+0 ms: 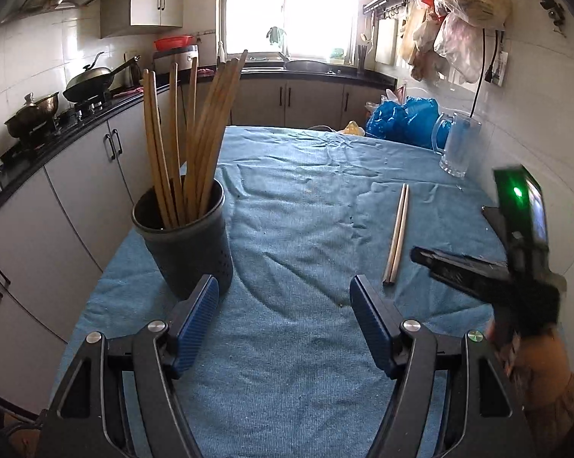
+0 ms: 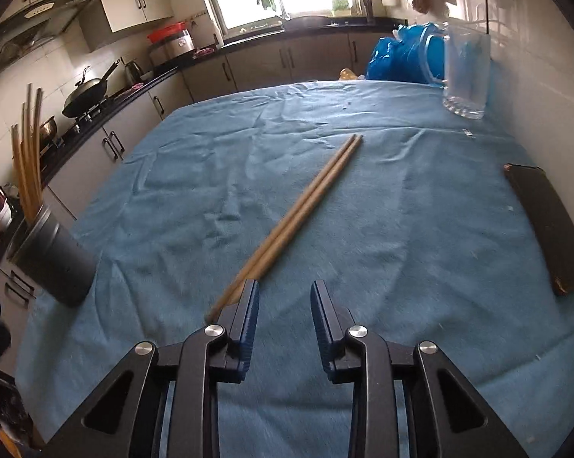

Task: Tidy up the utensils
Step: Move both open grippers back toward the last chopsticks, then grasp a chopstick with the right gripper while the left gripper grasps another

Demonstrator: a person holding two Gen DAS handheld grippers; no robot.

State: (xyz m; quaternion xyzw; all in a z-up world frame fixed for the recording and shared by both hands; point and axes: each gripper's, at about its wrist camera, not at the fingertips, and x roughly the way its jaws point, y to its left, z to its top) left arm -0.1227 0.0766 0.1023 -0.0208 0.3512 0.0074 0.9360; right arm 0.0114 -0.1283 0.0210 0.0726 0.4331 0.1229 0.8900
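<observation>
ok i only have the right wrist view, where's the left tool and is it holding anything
observer: The left tool is open and empty, hovering over the blue cloth.
operator: how close is it to the holder
observer: The holder stands upright just ahead of it, slightly to its left, near the cloth's left edge.
operator: any room left in there
observer: Yes, the standing chopsticks bunch together and leave part of the mouth free.
</observation>
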